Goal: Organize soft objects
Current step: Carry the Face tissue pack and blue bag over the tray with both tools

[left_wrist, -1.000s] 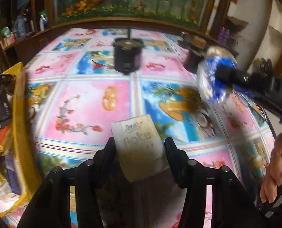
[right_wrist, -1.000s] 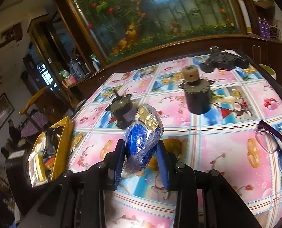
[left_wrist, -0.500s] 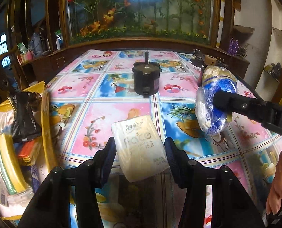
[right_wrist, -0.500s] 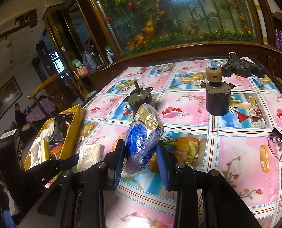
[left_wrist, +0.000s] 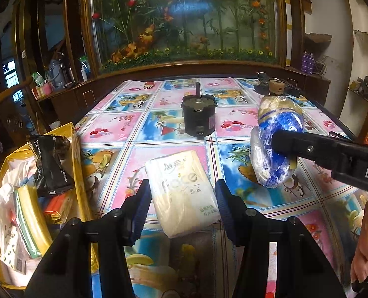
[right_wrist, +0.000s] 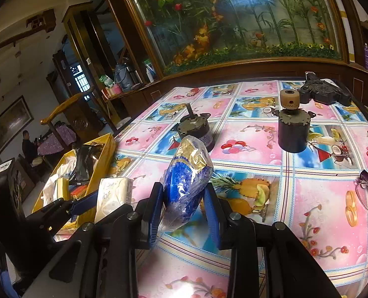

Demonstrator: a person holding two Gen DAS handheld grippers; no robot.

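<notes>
Yellow box [left_wrist: 78,164] sat off the table's left edge, full of packets. Left gripper [left_wrist: 182,200] clamped the tissue pack [left_wrist: 181,193], held above the tablecloth [left_wrist: 134,136] near the box. Right gripper [right_wrist: 184,200] gripped the blue-gold bag [right_wrist: 187,176], also airborne, just right of it.

L gripper [left_wrist: 181,198] points fwd & down, both fingers level w/ each other, jaws part-closed and clamped on the sides of a pack held clear of the surface. R gripper [right_wrist: 184,196] also angled down, jaws narrow, squeezing a soft bag that sticks up toward 12 o'clock. From L cam, R gripper enters at 3 o'clock, w/ the person's hand [left_wrist: 367,238] gripping its handle at 4 o'clock. From R cam, L gripper sits at 9 o'clock.
</notes>
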